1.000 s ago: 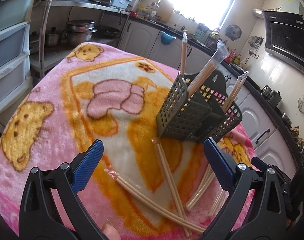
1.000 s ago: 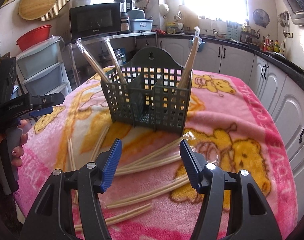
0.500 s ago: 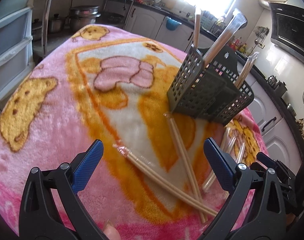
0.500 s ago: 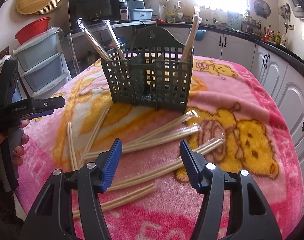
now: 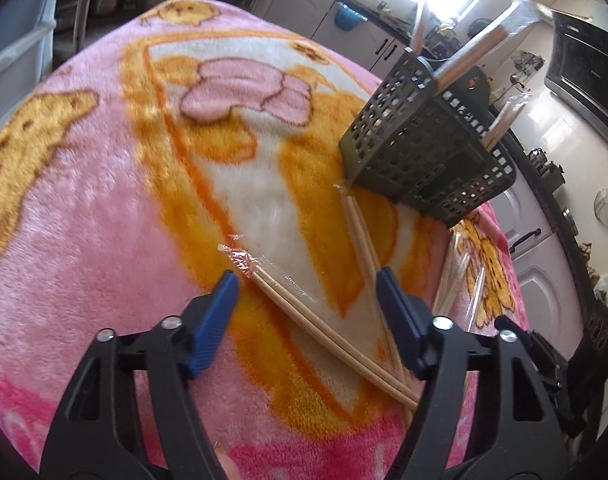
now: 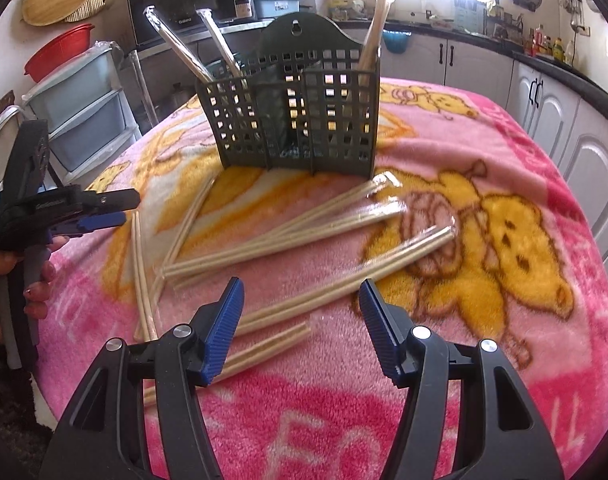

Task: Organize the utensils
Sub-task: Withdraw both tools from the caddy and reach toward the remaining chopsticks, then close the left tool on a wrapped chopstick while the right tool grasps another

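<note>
I count one green basket (image 6: 296, 120) with three wrapped chopstick pairs (image 6: 373, 24) standing in it, six more pairs (image 6: 343, 276) lying on one pink blanket (image 6: 483, 340), and two grippers.

My left gripper (image 5: 307, 280) tilts steeply downward, its black arms spread from the bottom of its own view, and its blue pads (image 5: 216, 320) are closing with nothing pressed between them. My right gripper (image 6: 300, 292) tilts down alike, jaws parted and gripping nothing. Off to its left, my left hand (image 6: 8, 280) wraps the other gripper's handle, fingertips curled around the grip.
</note>
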The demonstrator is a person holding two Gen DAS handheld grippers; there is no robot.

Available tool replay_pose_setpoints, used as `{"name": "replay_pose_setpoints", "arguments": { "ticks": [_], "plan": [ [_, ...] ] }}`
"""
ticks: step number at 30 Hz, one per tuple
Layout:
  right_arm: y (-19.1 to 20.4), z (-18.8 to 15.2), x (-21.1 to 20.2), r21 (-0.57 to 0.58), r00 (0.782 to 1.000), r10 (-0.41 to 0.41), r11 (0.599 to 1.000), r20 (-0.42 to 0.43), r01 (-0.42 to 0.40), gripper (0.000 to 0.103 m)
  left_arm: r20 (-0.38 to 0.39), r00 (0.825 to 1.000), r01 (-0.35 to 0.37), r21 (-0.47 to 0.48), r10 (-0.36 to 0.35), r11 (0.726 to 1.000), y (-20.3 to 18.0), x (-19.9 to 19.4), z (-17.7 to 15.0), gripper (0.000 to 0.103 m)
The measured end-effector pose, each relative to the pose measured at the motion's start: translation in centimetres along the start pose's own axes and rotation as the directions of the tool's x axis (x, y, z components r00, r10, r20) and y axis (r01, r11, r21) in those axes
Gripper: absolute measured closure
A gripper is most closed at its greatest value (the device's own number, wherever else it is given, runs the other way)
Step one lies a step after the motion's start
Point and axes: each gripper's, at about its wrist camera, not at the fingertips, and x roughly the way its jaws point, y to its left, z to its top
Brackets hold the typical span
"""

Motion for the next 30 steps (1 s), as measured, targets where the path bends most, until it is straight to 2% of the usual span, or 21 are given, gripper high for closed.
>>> {"name": "replay_pose_setpoints", "arguments": {
  "ticks": [4, 8, 13, 18, 24, 30],
  "plan": [
    [-0.6, -0.5, 0.7, 0.047, 0.999, 0.020, 0.999, -0.040, -0.018, 0.051, -0.001, 1.000, -0.010, -0.021, 0.010, 1.000, 0.3, 0.6, 0.4, 0.047],
    [-1.3, -1.1, 1.5, 0.103, 0.996, 0.046, 0.994, -0.072, -0.039, 0.063, 0.001, 1.000, -0.024, -0.027, 0.024, 0.999, 0.5, 0.9, 0.9, 0.054],
    [-1.5, -1.2, 1.3, 0.111, 0.996, 0.053, 0.993, -0.068, -0.045, 0.074, 0.009, 0.999, -0.053, -0.027, 0.054, 0.998, 0.7, 1.5, 1.4, 0.064],
    [-1.1, -1.2, 1.3, 0.081, 0.997, 0.040, 0.996, -0.067, -0.035, 0.091, 0.017, 0.997, -0.074, -0.029, 0.074, 0.997, 1.0, 1.8, 1.8, 0.070],
    [-1.2, -1.2, 1.2, 0.081, 0.998, 0.036, 0.996, -0.057, -0.031, 0.098, 0.022, 0.995, -0.096, -0.022, 0.097, 0.995, 1.1, 2.0, 2.1, 0.076],
    [-1.8, -1.0, 0.6, 0.105, 0.999, 0.032, 0.994, -0.037, -0.028, 0.099, 0.025, 0.993, -0.111, -0.019, 0.112, 0.994, 1.3, 2.2, 2.3, 0.087]
  ]
}}
